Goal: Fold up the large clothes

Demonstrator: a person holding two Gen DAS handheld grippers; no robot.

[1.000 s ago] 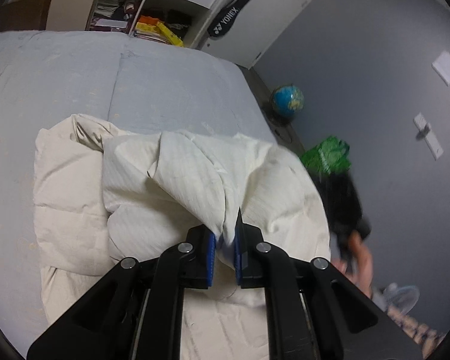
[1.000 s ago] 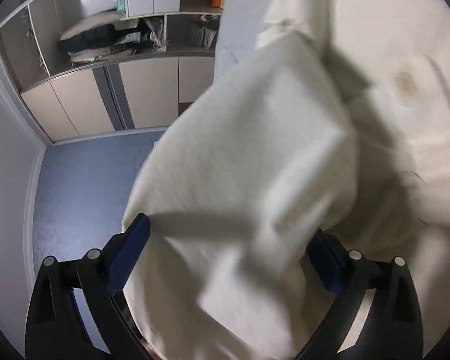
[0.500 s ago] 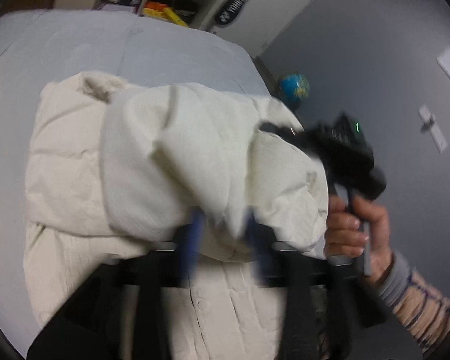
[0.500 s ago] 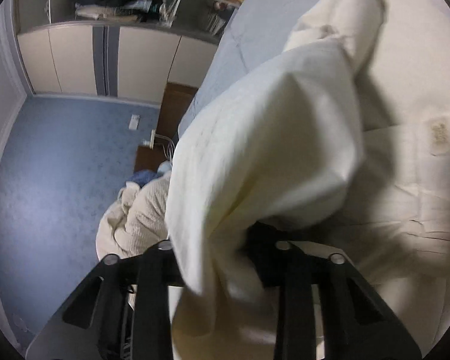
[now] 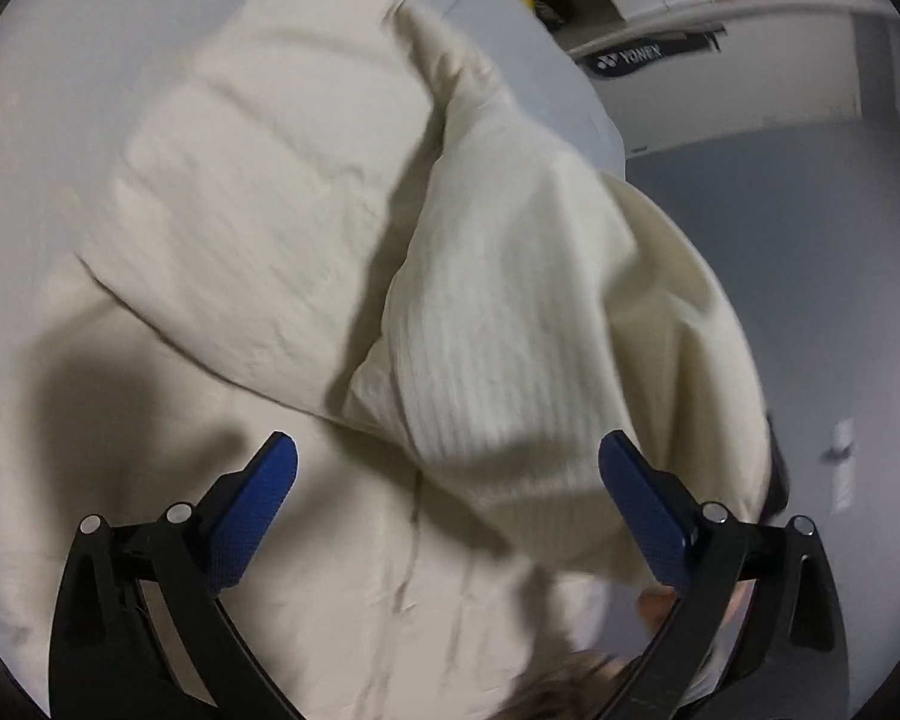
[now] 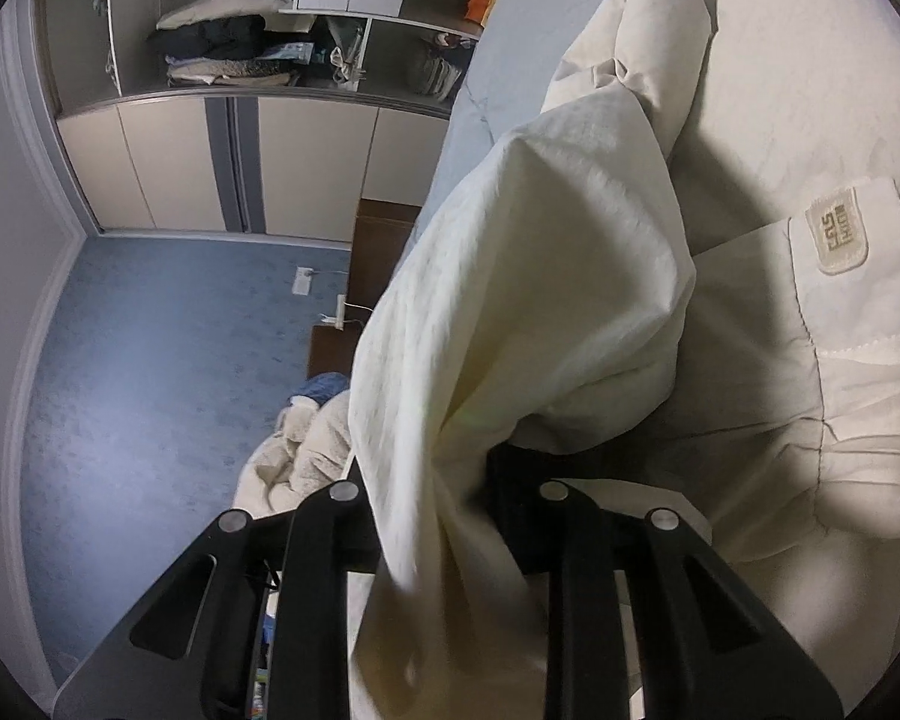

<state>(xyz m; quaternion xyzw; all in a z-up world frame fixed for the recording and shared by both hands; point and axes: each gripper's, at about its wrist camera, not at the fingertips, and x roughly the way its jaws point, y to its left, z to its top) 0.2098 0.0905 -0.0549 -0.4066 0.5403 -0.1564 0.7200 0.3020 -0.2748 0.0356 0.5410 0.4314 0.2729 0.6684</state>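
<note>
cream quilted coat (image 5: 258, 192) lay on the grey bed (image 5: 48, 78), left gripper (image 5: 447, 498) jaws opening wide over it, pads clear of cloth, right gripper (image 6: 432, 516) clamped on a raised fold at 6 o'clock

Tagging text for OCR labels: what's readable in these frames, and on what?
"YONEX": white letters on the black racket bag hanging by the white cabinets, left wrist view.
Sewn patch on the cream padded garment, right wrist view: stitched letters, turned sideways and too indistinct to read.
Nothing else legible.
</note>
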